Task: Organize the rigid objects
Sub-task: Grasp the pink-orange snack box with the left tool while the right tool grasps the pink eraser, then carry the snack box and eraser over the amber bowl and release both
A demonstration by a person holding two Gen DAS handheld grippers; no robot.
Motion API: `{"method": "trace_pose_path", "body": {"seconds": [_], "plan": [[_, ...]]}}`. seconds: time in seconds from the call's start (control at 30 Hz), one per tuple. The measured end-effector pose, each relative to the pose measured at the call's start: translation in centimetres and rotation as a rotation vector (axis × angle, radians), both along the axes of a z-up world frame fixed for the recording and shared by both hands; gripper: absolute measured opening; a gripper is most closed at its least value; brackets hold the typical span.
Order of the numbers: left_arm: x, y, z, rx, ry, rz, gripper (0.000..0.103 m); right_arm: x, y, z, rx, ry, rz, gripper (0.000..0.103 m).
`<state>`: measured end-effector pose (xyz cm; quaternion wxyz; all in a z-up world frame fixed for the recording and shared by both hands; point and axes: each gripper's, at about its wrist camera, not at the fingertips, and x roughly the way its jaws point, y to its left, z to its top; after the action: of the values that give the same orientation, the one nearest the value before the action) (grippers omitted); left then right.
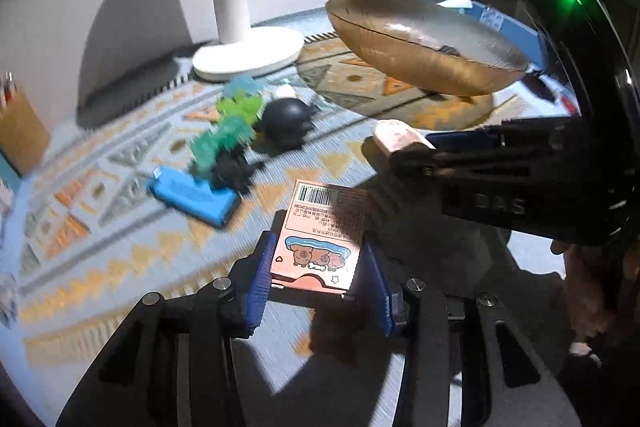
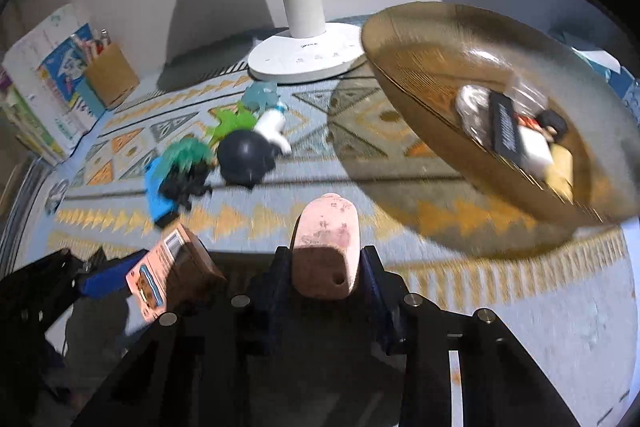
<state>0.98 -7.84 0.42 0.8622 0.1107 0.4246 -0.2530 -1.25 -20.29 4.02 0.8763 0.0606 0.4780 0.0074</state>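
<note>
My left gripper (image 1: 318, 267) is shut on a pink card box (image 1: 322, 231) with a barcode and cartoon print, held above the rug. It also shows in the right wrist view (image 2: 160, 275). My right gripper (image 2: 326, 267) is shut on a pale pink oblong case (image 2: 326, 247), also seen in the left wrist view (image 1: 400, 141). A gold-brown bowl (image 2: 420, 59) stands at the right and holds several small items (image 2: 516, 131). It shows in the left wrist view (image 1: 420, 55) too.
On the patterned rug (image 1: 120, 167) lie a blue flat box (image 1: 192, 197), green and teal spiky toys (image 1: 232, 123), a black spiky toy (image 1: 232, 173), a black round toy (image 1: 286, 121) and a white bottle (image 2: 272, 125). A white fan base (image 1: 248, 57) stands behind. Books and a pen holder (image 2: 112, 75) are at left.
</note>
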Motion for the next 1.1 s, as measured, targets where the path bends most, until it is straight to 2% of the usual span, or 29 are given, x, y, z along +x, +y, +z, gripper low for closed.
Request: {"method": "trace_pose_path", "body": {"seconds": [0.07, 0.23, 0.37, 0.4, 0.43, 0.5, 0.53, 0.6, 0.77, 0.83, 0.97, 1.0, 1.03, 1.1], "plan": [[-1.1, 0.3, -0.1, -0.017, 0.022, 0.007, 0.04, -1.7, -0.5, 0.0, 0.007, -0.003, 0.018, 0.035], [-3.3, 0.1, -0.8, -0.001, 0.038, 0.027, 0.04, -5.7, -0.9, -0.1, 0.01, -0.005, 0.068, 0.035], [-4.0, -0.3, -1.1, 0.025, 0.015, 0.053, 0.042, -7.3, -1.1, -0.3, -0.003, -0.003, 0.093, 0.034], [-4.0, -0.4, -1.2, 0.025, 0.023, 0.055, 0.046, -7.4, -1.1, -0.4, -0.001, 0.0, 0.095, 0.035], [-4.1, -0.4, -1.2, 0.019, 0.035, 0.054, 0.053, -7.5, -1.1, -0.4, 0.0, 0.004, 0.097, 0.037], [-4.3, -0.3, -1.5, 0.009, 0.039, 0.066, 0.054, -7.5, -1.1, -0.3, 0.007, 0.005, 0.098, 0.05], [-4.5, -0.2, -1.5, 0.014, 0.031, 0.078, 0.055, -7.7, -1.1, -0.4, -0.001, 0.002, 0.087, 0.064], [-4.5, 0.0, -1.5, 0.014, 0.033, 0.095, 0.056, -7.9, -1.0, -0.7, -0.019, -0.001, 0.07, 0.065], [-3.9, 0.4, -1.4, 0.001, 0.055, 0.123, 0.056, -7.7, 0.1, -0.7, -0.086, -0.014, 0.032, 0.063], [-3.8, 0.1, -1.4, 0.007, 0.056, 0.127, 0.056, -7.6, 0.7, -0.7, -0.136, -0.021, 0.017, 0.059], [-3.9, -0.6, -1.5, 0.005, 0.05, 0.111, 0.055, -7.5, 0.9, -0.6, -0.137, -0.024, 0.019, 0.047], [-4.0, -0.9, -1.5, 0.008, 0.048, 0.106, 0.052, -7.5, 0.9, -0.6, -0.142, -0.027, 0.019, 0.044], [-4.2, -1.2, -1.5, 0.013, 0.04, 0.104, 0.04, -7.5, 1.0, -0.5, -0.13, -0.031, 0.029, 0.034], [-4.6, -1.7, -1.4, 0.019, 0.029, 0.09, 0.039, -7.7, 1.0, -0.5, -0.1, -0.037, 0.044, 0.034]]}}
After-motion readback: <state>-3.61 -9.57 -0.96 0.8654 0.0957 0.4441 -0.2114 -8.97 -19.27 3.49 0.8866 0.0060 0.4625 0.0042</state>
